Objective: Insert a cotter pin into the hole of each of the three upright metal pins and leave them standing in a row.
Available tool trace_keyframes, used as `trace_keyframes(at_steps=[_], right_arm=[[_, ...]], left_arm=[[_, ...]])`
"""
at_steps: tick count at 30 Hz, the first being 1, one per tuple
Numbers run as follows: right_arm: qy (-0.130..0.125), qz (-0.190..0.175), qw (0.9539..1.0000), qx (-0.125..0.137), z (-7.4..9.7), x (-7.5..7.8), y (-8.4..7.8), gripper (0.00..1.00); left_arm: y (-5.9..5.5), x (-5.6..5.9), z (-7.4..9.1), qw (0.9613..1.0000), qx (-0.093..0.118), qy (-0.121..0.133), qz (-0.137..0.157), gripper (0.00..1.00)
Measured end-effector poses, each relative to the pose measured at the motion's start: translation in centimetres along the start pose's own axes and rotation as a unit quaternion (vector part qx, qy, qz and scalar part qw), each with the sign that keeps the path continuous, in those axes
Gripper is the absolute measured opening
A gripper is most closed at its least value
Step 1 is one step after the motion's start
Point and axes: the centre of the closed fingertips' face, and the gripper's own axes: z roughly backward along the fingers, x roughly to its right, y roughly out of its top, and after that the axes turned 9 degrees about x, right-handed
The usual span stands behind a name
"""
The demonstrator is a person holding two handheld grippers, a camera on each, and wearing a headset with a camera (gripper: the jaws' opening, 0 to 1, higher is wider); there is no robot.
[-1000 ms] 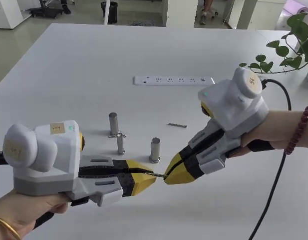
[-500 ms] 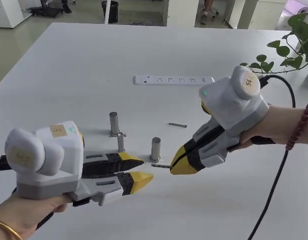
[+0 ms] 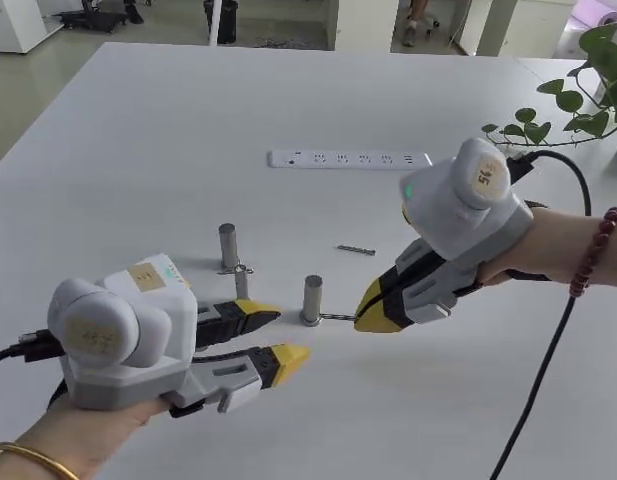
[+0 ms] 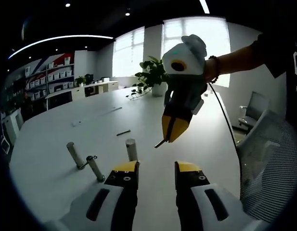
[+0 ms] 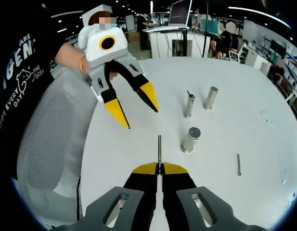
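Note:
Three upright metal pins stand on the white table: the back one (image 3: 228, 245), the middle one (image 3: 242, 284) with a cotter pin through its top, and the nearest one (image 3: 312, 299). My right gripper (image 3: 371, 318) is shut on a thin cotter pin (image 3: 338, 317), whose free end points at the nearest pin and lies just right of its base. In the right gripper view the cotter pin (image 5: 159, 149) sticks straight out from the shut jaws, left of the nearest pin (image 5: 190, 138). My left gripper (image 3: 270, 334) hangs open and holds nothing, left of that pin.
A spare cotter pin (image 3: 355, 250) lies on the table behind the nearest pin. A white power strip (image 3: 348, 159) lies farther back. A leafy plant (image 3: 578, 90) stands at the right edge. A black cable (image 3: 548, 360) trails from the right gripper.
Both grippers met at the cotter pin a second ago. The left one has opened and drawn back, and the right one has carried the cotter pin up toward the nearest pin.

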Motion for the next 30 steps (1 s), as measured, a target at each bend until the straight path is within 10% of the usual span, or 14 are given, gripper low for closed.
trace_keyframes(at_steps=[30], right_arm=[[-0.053,0.014,0.9982,-0.024,-0.5,4.6,-1.1,0.0]], left_arm=[[-1.6,-4.4,-4.8,0.9949,-0.015,0.095,0.031,0.23]])
